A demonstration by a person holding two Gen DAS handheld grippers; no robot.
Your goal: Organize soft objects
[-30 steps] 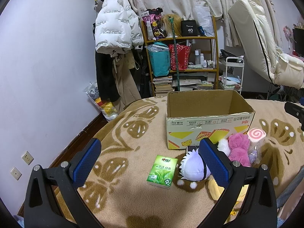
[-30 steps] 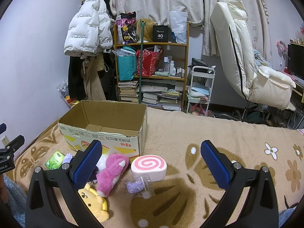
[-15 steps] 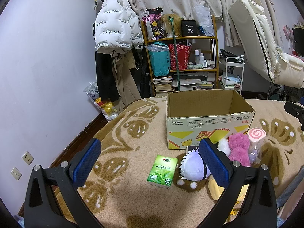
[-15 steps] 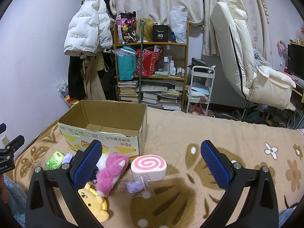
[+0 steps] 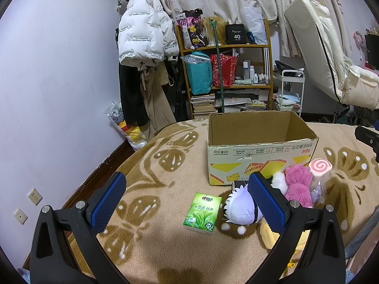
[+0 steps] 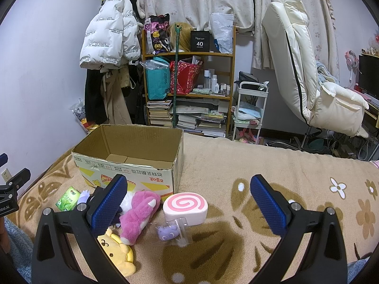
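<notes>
While both grippers, left and right, hover wide open and empty, the fluffy pink plush toy beside the open cardboard box on the bed looks light and squashy, best pinched across its middle.

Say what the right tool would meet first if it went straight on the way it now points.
Probably the blanket itself: the right tool is open and empty, and the swirl cushion lies low between its fingers, perhaps close enough to be clipped first. The cardboard box sits left of the line. Depth is unclear.
</notes>
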